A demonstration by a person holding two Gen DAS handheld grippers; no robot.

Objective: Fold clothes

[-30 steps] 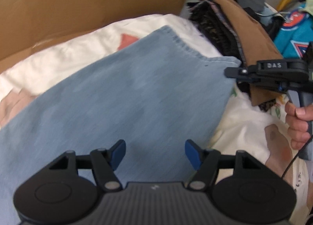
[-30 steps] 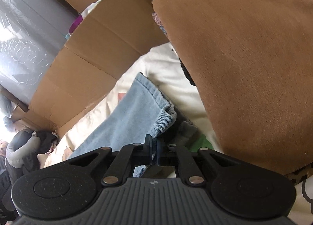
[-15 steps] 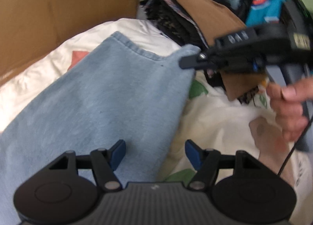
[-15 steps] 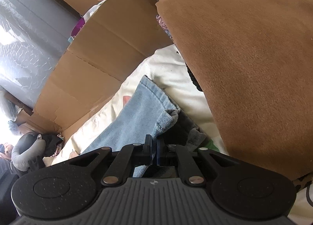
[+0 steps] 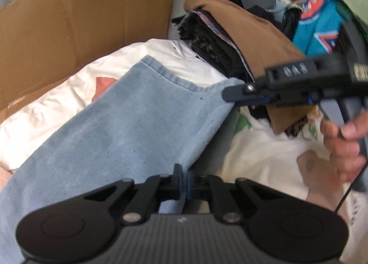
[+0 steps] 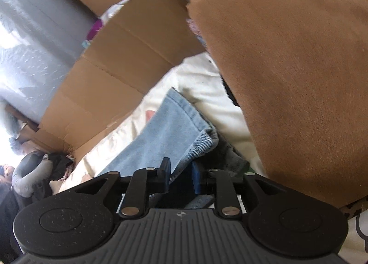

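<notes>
Left claw (image 5: 182,177) clamped together on jeans (image 5: 128,126) edge; right claw (image 6: 181,177) opening, denim hem corner between pads, no longer pinched; brown garment (image 6: 287,68) beside

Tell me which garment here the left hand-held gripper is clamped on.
The light blue jeans, spread flat on the white bedding. The left hand-held gripper pinches their side edge; the brown garment tops a folded stack behind, untouched.
</notes>
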